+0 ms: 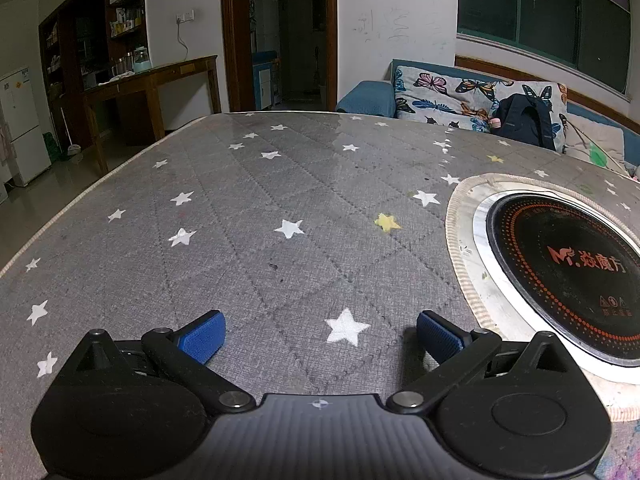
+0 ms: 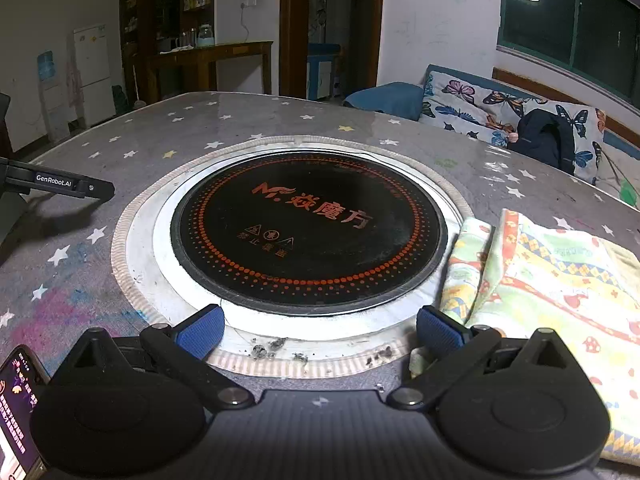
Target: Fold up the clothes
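The left gripper (image 1: 320, 334) hangs low over the grey star-printed table cover (image 1: 248, 216) with its blue pads spread wide and nothing between them; the built-in induction cooktop (image 1: 568, 276) lies ahead and to its right; no garment shows in that view. The right gripper (image 2: 320, 330) is likewise spread wide and empty, its pads poised over the near rim of the cooktop (image 2: 308, 228); the patterned garment (image 2: 552, 280), pale green and yellow with red print, lies rumpled just to the right of the right-hand pad, seemingly touching or just short of it, its near-left edge overlapping the cooktop's metal ring; a phone (image 2: 18, 408) sits by the gripper's lower left.

The step in hand looks like the first reach for the cloth; to do it well, the right gripper should swing rightward and pinch a single outer edge or corner, not a bunched layer; the left must cross past the cooktop to take a second corner, so the cloth can be drawn flat on the cover before any fold; lifting it off the ring avoids dragging it through the crumbs (image 2: 272, 348) ahead.
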Demonstrator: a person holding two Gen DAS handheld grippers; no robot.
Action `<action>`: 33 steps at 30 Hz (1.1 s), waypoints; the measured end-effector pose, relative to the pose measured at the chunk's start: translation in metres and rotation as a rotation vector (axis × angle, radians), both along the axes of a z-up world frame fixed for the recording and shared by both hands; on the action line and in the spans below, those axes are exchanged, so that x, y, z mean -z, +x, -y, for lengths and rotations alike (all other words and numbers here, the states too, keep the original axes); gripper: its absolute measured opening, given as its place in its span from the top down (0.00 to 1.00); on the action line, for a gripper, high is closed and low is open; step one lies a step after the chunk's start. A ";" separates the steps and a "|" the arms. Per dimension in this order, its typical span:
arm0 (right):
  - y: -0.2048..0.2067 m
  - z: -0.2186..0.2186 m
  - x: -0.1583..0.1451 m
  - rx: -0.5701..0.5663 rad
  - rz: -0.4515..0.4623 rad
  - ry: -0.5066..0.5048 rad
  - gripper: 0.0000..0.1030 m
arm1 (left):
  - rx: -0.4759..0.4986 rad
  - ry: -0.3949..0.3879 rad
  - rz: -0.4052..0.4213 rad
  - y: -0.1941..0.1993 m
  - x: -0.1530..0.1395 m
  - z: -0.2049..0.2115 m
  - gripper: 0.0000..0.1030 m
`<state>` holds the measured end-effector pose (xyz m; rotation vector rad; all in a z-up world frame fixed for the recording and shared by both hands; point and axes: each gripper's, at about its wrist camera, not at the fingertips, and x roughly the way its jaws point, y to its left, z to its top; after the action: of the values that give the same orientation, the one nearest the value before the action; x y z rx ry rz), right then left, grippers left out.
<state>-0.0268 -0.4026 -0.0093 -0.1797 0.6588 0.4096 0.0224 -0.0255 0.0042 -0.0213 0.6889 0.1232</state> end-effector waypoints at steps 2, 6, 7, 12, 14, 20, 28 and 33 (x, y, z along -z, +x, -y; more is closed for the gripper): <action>-0.001 0.000 0.000 0.000 0.002 0.000 0.00 | 0.000 0.000 0.000 0.000 0.000 0.000 0.00; 0.001 0.001 0.000 -0.001 -0.004 0.007 0.00 | 0.000 0.000 0.000 0.000 0.000 -0.001 0.00; 0.001 0.002 0.000 -0.001 -0.008 0.011 0.00 | 0.000 0.000 0.000 0.000 0.000 -0.001 0.00; 0.002 0.002 0.000 -0.001 -0.008 0.013 0.00 | 0.000 0.000 0.000 0.000 0.000 -0.001 0.00; 0.002 0.003 0.000 -0.001 -0.009 0.014 0.00 | 0.000 0.000 0.000 0.000 0.000 -0.001 0.00; 0.002 0.002 0.001 -0.001 -0.008 0.015 0.00 | 0.000 0.000 0.000 0.000 0.000 0.000 0.00; 0.001 0.002 0.001 -0.001 -0.007 0.015 0.00 | 0.000 0.000 0.000 0.000 0.000 -0.001 0.00; 0.001 0.002 0.001 -0.001 -0.007 0.015 0.00 | 0.000 0.000 0.000 0.000 0.000 -0.001 0.00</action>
<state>-0.0256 -0.4047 -0.0106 -0.1641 0.6626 0.4160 0.0225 -0.0247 0.0043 -0.0216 0.6890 0.1234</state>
